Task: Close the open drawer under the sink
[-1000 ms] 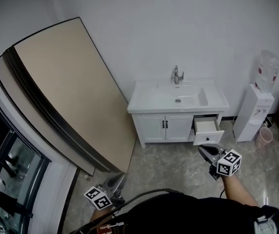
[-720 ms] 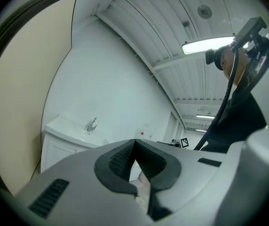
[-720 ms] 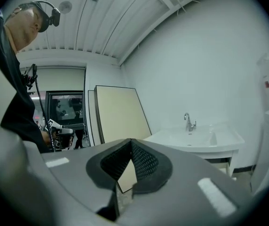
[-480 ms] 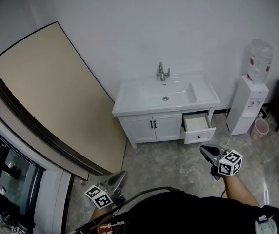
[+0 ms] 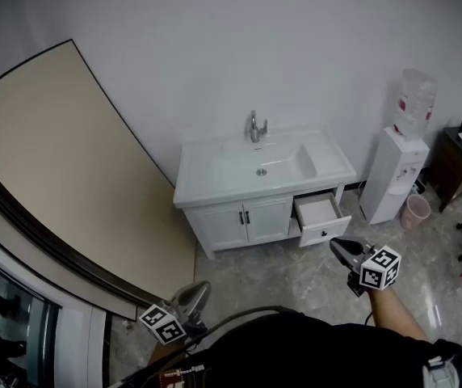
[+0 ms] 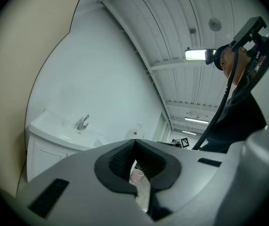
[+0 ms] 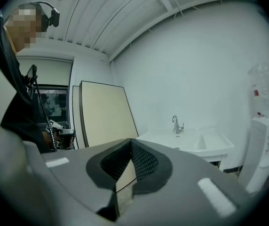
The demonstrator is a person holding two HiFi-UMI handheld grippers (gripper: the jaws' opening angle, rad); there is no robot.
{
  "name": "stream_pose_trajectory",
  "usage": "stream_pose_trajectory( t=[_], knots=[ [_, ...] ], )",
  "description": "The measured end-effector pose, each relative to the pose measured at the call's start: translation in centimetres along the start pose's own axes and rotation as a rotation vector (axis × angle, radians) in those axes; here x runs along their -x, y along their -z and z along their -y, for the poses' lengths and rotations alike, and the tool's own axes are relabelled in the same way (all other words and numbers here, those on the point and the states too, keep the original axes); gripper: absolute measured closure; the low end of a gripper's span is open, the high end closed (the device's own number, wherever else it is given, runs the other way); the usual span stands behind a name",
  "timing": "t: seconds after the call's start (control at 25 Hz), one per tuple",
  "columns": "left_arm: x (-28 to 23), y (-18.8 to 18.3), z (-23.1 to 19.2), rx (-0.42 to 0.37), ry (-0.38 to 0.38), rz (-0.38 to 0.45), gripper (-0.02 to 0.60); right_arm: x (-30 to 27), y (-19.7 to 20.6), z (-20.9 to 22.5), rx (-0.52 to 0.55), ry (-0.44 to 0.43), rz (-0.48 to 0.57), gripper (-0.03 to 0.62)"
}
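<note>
Right gripper (image 5: pixel 338 246), jaws together and empty, points toward the open drawer (image 5: pixel 320 219) under the sink (image 5: pixel 208 181), well apart, likely readied to push; left gripper (image 5: pixel 199 289) likewise closed, held low.

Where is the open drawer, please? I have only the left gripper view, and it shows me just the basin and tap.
Observer: In the head view the drawer stands pulled out at the right end of the vanity, below the basin.
Operator: Thank you. Is the right gripper on it?
Observer: No. The right gripper is held short of it, jaws shut and empty; its own view shows the vanity some way ahead.
Operator: What could I push on?
Observer: The drawer's flat white front, which bears a small dark knob at its middle.
</note>
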State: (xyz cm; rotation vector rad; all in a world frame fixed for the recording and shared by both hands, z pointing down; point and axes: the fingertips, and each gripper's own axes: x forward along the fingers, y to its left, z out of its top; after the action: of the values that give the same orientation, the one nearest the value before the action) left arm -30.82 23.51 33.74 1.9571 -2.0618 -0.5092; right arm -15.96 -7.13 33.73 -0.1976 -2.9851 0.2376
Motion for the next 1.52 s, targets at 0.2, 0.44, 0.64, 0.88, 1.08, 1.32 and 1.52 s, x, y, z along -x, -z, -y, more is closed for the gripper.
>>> stream_pose_trajectory(
  t=[0.2, 0.44, 0.64, 0.88, 1.08, 1.32, 1.52],
  knots=[
    [1.7, -3.8, -5.3, -0.014, 0.033, -0.007, 0.581, -5.8, -1.9, -2.4, 0.003, 0.022, 0.020, 0.592],
    [4.2, -6.2, -10.7, -0.004, 0.040, -0.007, 0.581, -12.2, -2.5, -5.2, 0.023, 0.016, 0.001, 0.592],
    [6.3, -7.7, -14.9, 0.007, 0.039, -0.009, 0.581, -16.1, -3.2, -6.2, 0.018, 0.042, 0.002, 0.592],
    [7.1, -9.2, -17.9, 0.020, 0.027, 0.006, 0.581, -19.5, -3.7, -7.2, 0.034, 0.018, -0.018, 0.592],
    [6.3, -8.8, -19.4, 0.025, 0.006, 0.009, 0.581, -21.1, -3.6, -4.9, 0.022, 0.015, -0.019, 0.592],
    [3.2, -9.2, -21.8, 0.006, -0.043, 0.029, 0.581, -24.4, -3.8, -0.8, 0.028, -0.050, -0.020, 0.592],
    [-3.1, -9.8, -21.4, 0.007, -0.072, 0.046, 0.581, -25.5, -5.7, 5.2, 0.049, -0.095, -0.014, 0.592]
  ],
)
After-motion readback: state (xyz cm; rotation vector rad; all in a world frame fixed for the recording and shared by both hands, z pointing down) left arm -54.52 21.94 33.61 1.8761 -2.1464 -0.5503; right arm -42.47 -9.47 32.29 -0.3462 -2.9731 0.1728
